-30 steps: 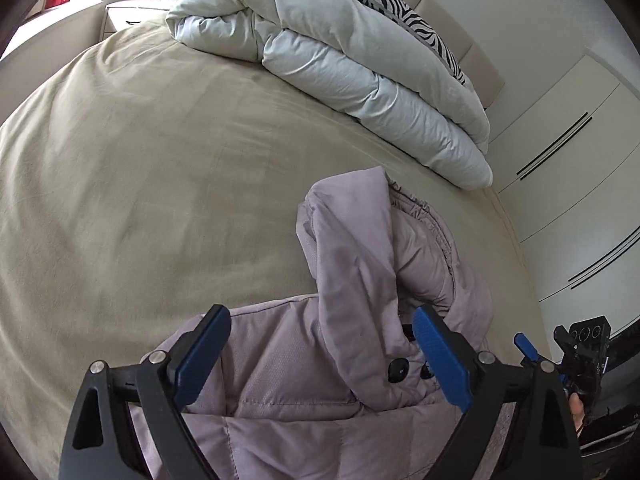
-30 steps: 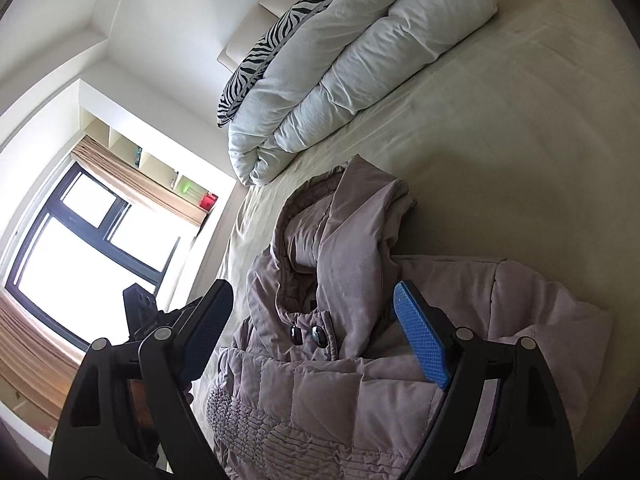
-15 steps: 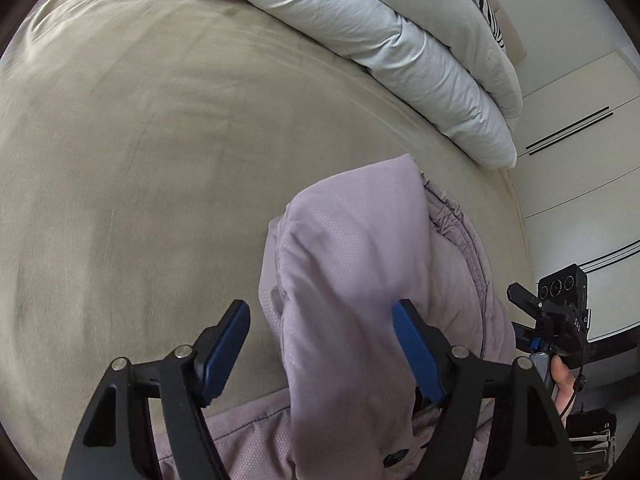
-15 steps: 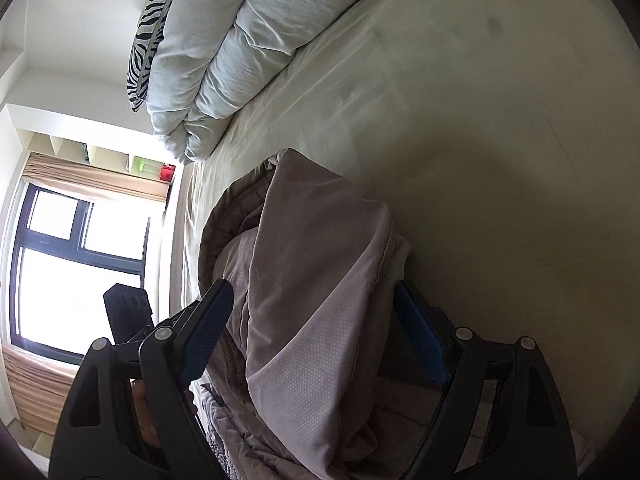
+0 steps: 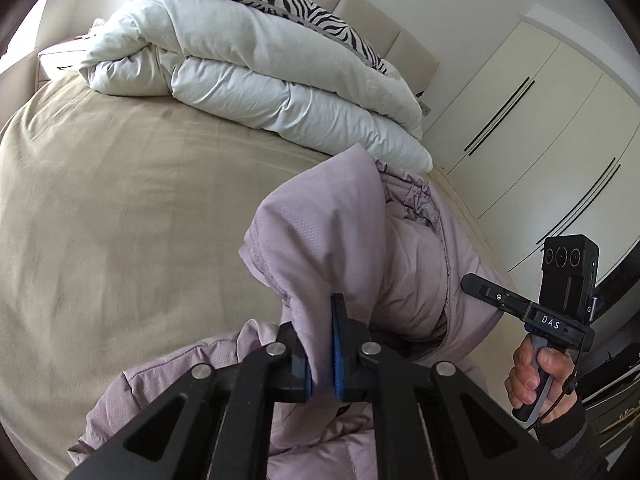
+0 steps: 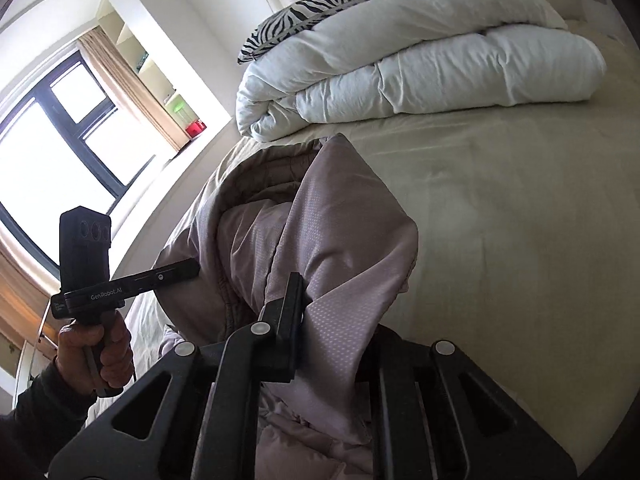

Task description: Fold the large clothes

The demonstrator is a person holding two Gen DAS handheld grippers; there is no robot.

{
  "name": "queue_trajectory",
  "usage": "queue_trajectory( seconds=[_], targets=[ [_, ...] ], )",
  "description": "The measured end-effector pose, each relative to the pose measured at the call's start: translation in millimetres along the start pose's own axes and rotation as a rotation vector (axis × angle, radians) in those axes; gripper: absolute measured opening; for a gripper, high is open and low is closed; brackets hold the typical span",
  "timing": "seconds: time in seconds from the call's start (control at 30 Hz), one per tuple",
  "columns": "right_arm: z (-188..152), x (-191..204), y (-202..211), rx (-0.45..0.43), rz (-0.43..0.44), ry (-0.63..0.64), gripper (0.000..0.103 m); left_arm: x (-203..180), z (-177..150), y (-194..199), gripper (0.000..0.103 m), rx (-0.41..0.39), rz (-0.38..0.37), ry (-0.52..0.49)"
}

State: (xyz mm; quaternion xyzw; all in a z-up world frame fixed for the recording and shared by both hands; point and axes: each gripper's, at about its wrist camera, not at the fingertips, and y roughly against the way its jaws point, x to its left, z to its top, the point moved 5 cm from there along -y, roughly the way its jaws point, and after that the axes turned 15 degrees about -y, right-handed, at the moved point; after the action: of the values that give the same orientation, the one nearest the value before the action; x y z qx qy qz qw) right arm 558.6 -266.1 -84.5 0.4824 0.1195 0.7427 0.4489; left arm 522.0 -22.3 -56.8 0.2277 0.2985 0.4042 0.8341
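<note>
Bedroom: tan bed, folded duvet at its head. Jacket lies near the bed's foot edge, hood toward the duvet, long axis along the bed. Soft, puffy, likely slippery; grip seams. Left gripper and right gripper each pinch hood fabric.

Left gripper: jaws clamped together, angled downward. Right gripper: apparently likewise clamped, one finger hidden. Right hand, left hand: fists around handles.
</note>
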Motion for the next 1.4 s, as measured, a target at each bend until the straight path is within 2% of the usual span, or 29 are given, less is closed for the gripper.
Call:
queue_trajectory(
  seconds=[0.07,0.17,0.3,0.4,0.47,0.53,0.63,0.67,0.7,0.77,0.8,0.87,0.9,0.93,1.0,1.03,1.1,1.23,1.3,1.37,1.4],
  targets=[
    [-25.1,25.2,33.3,-0.041,0.016,0.109,0.012,-27.3,-13.8,30.0,0.008,-0.057,0.004,-0.067],
    [-73.3,45.4,77.4,-0.052,0.062,0.173,0.012,-60.7,-46.7,61.9,0.008,-0.104,-0.001,-0.139],
    [-144.6,49.9,113.7,-0.035,0.032,0.216,0.012,-77.6,-106.8,88.9,0.009,-0.076,0.02,-0.184],
    [-187.9,32.1,119.6,0.003,-0.013,0.164,0.012,-75.2,-152.5,102.5,0.009,-0.014,0.03,-0.195],
    [-217.2,12.1,119.3,0.047,-0.055,0.105,0.012,-70.1,-180.1,110.6,0.014,0.034,0.019,-0.183],
    [-241.2,-3.0,125.5,0.07,-0.054,0.039,0.012,-64.8,-204.1,119.1,0.031,0.084,0.03,-0.184],
    [-260.4,-23.5,150.0,0.015,-0.027,-0.087,0.012,-57.9,-222.7,138.8,0.034,0.111,0.065,-0.188],
    [-261.6,-27.9,158.2,-0.006,-0.007,-0.129,0.012,-55.5,-221.6,147.1,0.035,0.097,0.078,-0.182],
    [-262.1,-30.0,166.0,-0.024,0.022,-0.162,0.012,-53.2,-217.2,155.0,0.04,0.076,0.09,-0.174],
    [-259.2,-30.5,175.8,-0.054,0.071,-0.202,0.014,-48.5,-199.2,168.3,0.053,0.018,0.114,-0.153],
    [-254.7,-31.2,177.6,-0.063,0.082,-0.222,0.02,-48.2,-187.5,173.5,0.061,-0.013,0.123,-0.15],
    [-246.6,-26.4,176.7,-0.055,0.14,-0.283,0.042,-53.1,-163.4,180.4,0.067,-0.07,0.126,-0.166],
    [-246.5,-22.6,177.3,-0.052,0.192,-0.326,0.076,-56.7,-150.7,181.1,0.07,-0.098,0.112,-0.18],
    [-242.3,-20.7,176.6,-0.061,0.247,-0.374,0.097,-60.0,-139.3,181.1,0.074,-0.115,0.116,-0.196],
    [-234.0,-13.9,174.4,-0.075,0.335,-0.454,0.099,-70.2,-117.1,175.4,0.076,-0.135,0.116,-0.215],
    [-229.5,-10.4,168.4,-0.06,0.348,-0.48,0.099,-76.2,-107.8,171.9,0.079,-0.136,0.112,-0.225],
    [-227.1,-11.6,150.7,0.004,0.319,-0.546,0.099,-85.8,-89.6,158.8,0.082,-0.117,0.119,-0.255],
    [-229.5,-18.6,113.4,0.121,0.326,-0.69,0.098,-95.8,-75.1,120.0,0.084,-0.011,0.166,-0.326],
    [-225.5,-15.9,97.6,0.136,0.307,-0.677,0.098,-94.1,-83.8,99.7,0.082,0.055,0.179,-0.343],
    [-222.4,-15.0,85.8,0.15,0.276,-0.659,0.089,-88.8,-99.7,84.8,0.078,0.092,0.171,-0.333],
    [-219.0,-17.0,77.7,0.162,0.253,-0.647,0.075,-85.0,-107.3,78.5,0.076,0.105,0.177,-0.321]
  ],
)
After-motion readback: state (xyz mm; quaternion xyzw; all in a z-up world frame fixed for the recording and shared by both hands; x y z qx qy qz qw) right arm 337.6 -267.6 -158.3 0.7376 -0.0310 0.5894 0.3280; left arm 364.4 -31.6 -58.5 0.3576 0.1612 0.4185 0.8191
